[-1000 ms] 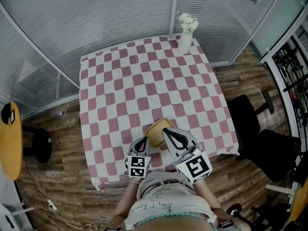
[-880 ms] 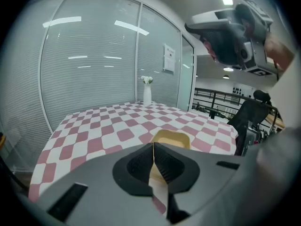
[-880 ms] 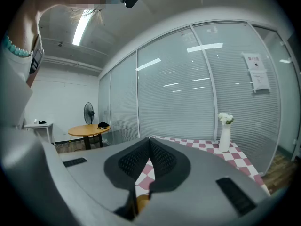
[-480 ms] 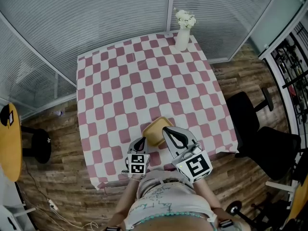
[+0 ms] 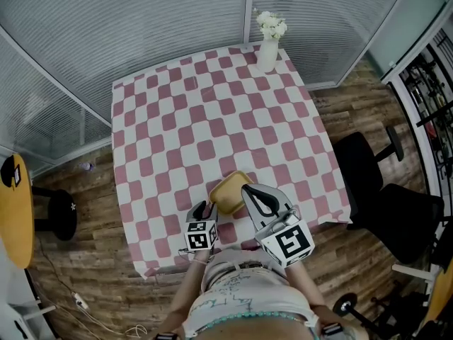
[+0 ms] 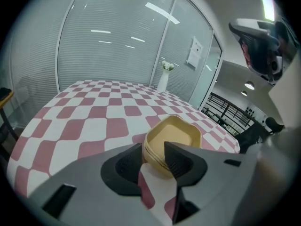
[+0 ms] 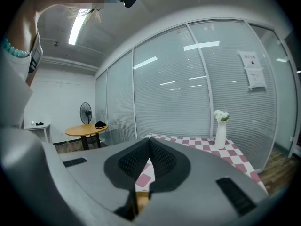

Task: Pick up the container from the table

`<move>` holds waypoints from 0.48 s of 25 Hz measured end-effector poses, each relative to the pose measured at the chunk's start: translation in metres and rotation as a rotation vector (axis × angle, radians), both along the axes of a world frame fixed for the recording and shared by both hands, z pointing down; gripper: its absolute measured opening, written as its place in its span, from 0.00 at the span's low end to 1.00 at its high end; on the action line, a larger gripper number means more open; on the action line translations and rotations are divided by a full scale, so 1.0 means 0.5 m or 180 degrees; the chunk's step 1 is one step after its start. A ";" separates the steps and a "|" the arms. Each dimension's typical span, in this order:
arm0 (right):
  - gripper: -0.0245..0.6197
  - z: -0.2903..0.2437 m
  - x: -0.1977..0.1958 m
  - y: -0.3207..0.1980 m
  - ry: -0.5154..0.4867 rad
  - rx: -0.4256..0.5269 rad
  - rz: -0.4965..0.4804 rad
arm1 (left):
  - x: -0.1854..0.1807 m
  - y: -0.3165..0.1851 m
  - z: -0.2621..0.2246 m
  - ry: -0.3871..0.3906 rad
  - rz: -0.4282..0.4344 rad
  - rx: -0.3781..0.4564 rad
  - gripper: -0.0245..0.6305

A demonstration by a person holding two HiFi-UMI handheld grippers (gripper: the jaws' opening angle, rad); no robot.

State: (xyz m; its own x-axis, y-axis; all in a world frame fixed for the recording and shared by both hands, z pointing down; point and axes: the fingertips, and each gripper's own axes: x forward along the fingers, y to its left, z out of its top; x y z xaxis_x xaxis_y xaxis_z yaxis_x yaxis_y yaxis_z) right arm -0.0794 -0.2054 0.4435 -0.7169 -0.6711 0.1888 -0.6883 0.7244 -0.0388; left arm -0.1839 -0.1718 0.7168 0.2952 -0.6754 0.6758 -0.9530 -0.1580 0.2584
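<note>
The left gripper [image 6: 153, 148] has dipped lower and rolled. Its jaws, closed a second ago, have just been opening, and the yellow container's [image 6: 172, 136] near corner now sits between them, the pads not pressing on it.

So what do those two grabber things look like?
Both the left gripper and right gripper are grey, with black ribbed pads inside pointed jaws. Each carries a white cube printed with black square markers. The person wears a pale top with scribbly lines.

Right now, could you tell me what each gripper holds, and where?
Nothing is held. The left gripper has just been opening its jaws around the container, at its near rim; the right gripper is shut.
</note>
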 end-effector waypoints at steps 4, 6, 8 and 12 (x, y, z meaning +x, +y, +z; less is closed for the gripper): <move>0.03 0.001 0.008 -0.003 -0.0005 -0.0002 0.0029 | 0.005 -0.006 0.018 0.0080 -0.0057 -0.0136 0.29; 0.03 0.002 0.012 -0.004 0.0000 0.0003 0.0045 | 0.013 -0.010 0.031 0.0073 -0.0027 -0.0212 0.31; 0.03 0.003 0.015 -0.005 0.0009 0.0007 0.0060 | 0.017 -0.014 0.043 0.0076 -0.0025 -0.0262 0.32; 0.03 0.007 0.018 -0.005 0.0029 -0.0014 0.0081 | 0.018 -0.025 0.062 0.0198 -0.0146 -0.0340 0.33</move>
